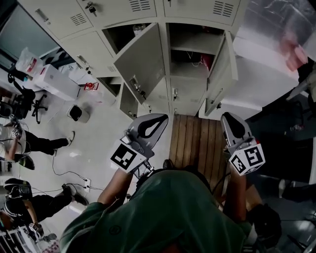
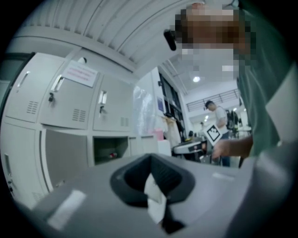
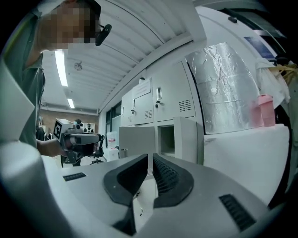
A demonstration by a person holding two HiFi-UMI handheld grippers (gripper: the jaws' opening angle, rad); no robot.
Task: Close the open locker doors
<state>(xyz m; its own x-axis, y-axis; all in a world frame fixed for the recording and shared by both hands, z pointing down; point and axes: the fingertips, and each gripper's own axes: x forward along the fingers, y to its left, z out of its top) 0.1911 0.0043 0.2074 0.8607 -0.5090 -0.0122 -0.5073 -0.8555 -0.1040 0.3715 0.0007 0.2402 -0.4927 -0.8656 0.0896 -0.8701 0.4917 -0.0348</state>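
Grey lockers [image 1: 123,12] fill the top of the head view. One door [image 1: 140,62] stands swung out at centre left, and a second door [image 1: 222,69] at centre right, with an open compartment [image 1: 190,54] between them. Lower left, a smaller door [image 1: 127,104] also hangs open. My left gripper [image 1: 148,126] and right gripper [image 1: 232,126] are held up well short of the doors, both shut on nothing. The left gripper [image 2: 151,157] faces an open compartment [image 2: 111,149]. The right gripper [image 3: 150,157] points at the open doors [image 3: 135,142].
A wooden platform [image 1: 197,143] lies on the floor before the lockers. White boxes [image 1: 57,81] and a black chair [image 1: 24,104] stand at left, where people sit [image 1: 19,141]. A foil-wrapped column [image 3: 223,88] rises to the right of the lockers. A cable [image 1: 74,175] runs across the floor.
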